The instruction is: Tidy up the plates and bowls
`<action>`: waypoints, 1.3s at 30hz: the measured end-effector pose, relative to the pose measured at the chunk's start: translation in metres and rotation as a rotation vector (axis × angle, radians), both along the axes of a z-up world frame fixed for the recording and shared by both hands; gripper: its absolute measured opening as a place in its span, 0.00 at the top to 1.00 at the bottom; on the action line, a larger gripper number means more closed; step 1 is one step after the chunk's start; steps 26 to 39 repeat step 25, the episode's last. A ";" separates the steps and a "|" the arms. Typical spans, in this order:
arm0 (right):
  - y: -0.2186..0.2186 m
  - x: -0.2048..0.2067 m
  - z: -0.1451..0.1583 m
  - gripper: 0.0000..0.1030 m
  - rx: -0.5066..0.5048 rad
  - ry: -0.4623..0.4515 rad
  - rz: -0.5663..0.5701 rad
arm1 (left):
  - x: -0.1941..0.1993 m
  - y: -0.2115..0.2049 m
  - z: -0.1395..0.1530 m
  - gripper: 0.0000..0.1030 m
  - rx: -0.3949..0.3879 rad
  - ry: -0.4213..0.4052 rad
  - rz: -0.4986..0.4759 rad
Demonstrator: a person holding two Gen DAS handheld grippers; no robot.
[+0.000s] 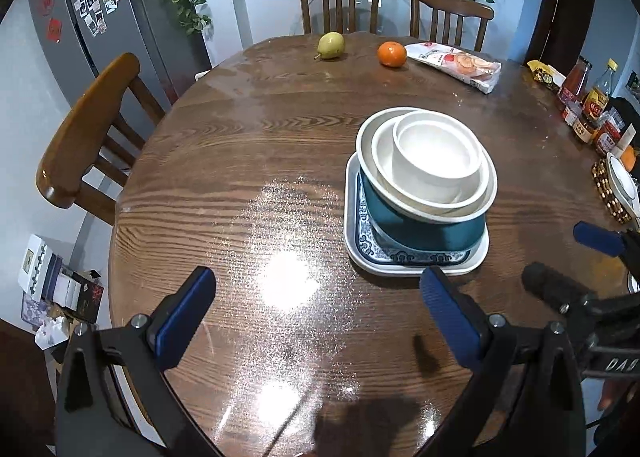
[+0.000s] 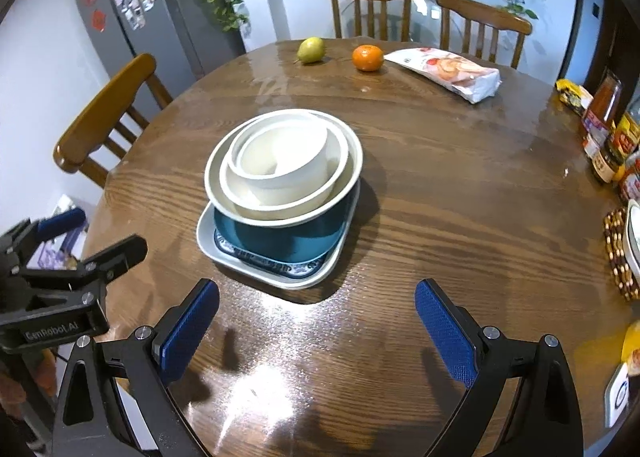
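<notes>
A stack stands on the round wooden table (image 1: 240,161). A square white plate with blue pattern (image 1: 360,253) (image 2: 224,253) is at the bottom. On it sits a teal bowl (image 1: 424,229) (image 2: 288,237) holding a cream bowl (image 1: 388,161) (image 2: 240,193) and a small white bowl (image 1: 436,157) (image 2: 284,161). My left gripper (image 1: 316,317) is open and empty, near and left of the stack. My right gripper (image 2: 316,325) is open and empty, near and right of it. Each gripper shows at the edge of the other's view, the right one (image 1: 576,257) and the left one (image 2: 88,233).
A pear (image 1: 331,45), an orange (image 1: 392,53) and a snack bag (image 1: 456,65) lie at the far edge. Sauce bottles (image 1: 592,105) and a beaded trivet with a white dish (image 2: 620,253) stand at the right. Wooden chairs (image 1: 88,129) surround the table.
</notes>
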State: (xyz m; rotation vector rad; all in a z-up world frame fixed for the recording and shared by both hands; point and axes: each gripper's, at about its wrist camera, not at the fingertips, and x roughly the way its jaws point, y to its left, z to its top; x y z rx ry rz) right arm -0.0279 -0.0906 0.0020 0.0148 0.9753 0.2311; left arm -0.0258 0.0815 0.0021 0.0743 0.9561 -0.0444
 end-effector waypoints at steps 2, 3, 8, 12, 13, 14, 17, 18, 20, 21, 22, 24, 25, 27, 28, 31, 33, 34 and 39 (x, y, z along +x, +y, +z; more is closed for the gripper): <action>-0.001 0.001 0.000 0.04 0.008 0.003 -0.003 | -0.001 -0.002 0.000 0.01 0.001 0.001 -0.008; 0.000 0.001 0.001 0.04 0.009 0.003 -0.001 | 0.000 -0.003 -0.001 0.01 0.001 0.003 -0.011; 0.004 0.001 0.000 0.04 0.009 0.005 0.011 | -0.001 -0.004 -0.003 0.01 -0.009 0.018 -0.020; 0.005 0.000 0.000 0.04 0.012 0.006 0.013 | -0.001 -0.004 -0.004 0.01 -0.008 0.017 -0.019; 0.005 0.000 0.000 0.04 0.013 0.008 0.014 | -0.001 -0.004 -0.004 0.01 -0.012 0.018 -0.022; 0.005 0.000 0.000 0.04 0.016 0.008 0.014 | -0.001 -0.004 -0.004 0.01 -0.015 0.018 -0.023; 0.006 0.000 0.000 0.04 0.023 0.011 0.014 | -0.001 -0.005 -0.004 0.01 -0.015 0.017 -0.028; 0.006 0.000 0.000 0.04 0.024 0.011 0.014 | -0.001 -0.005 -0.004 0.01 -0.012 0.016 -0.028; 0.008 0.000 0.000 0.04 0.026 0.012 0.017 | -0.001 -0.006 -0.004 0.01 -0.006 0.016 -0.029; 0.008 0.000 0.000 0.04 0.027 0.012 0.017 | 0.000 -0.006 -0.005 0.01 -0.004 0.016 -0.029; 0.009 0.000 0.000 0.04 0.027 0.013 0.019 | 0.000 -0.006 -0.005 0.01 -0.002 0.017 -0.028; 0.010 0.001 0.000 0.04 0.029 0.013 0.022 | 0.001 -0.006 -0.006 0.01 0.002 0.020 -0.027; 0.010 0.001 0.000 0.04 0.028 0.012 0.022 | 0.001 -0.006 -0.007 0.01 0.002 0.024 -0.027; 0.010 0.001 0.000 0.04 0.028 0.012 0.022 | 0.001 -0.006 -0.007 0.01 0.002 0.024 -0.027; 0.010 0.001 0.000 0.04 0.028 0.012 0.022 | 0.001 -0.006 -0.007 0.01 0.002 0.024 -0.027; 0.010 0.001 0.000 0.04 0.028 0.012 0.022 | 0.001 -0.006 -0.007 0.01 0.002 0.024 -0.027; 0.010 0.001 0.000 0.04 0.028 0.012 0.022 | 0.001 -0.006 -0.007 0.01 0.002 0.024 -0.027; 0.010 0.001 0.000 0.04 0.028 0.012 0.022 | 0.001 -0.006 -0.007 0.01 0.002 0.024 -0.027; 0.010 0.001 0.000 0.04 0.028 0.012 0.022 | 0.001 -0.006 -0.007 0.01 0.002 0.024 -0.027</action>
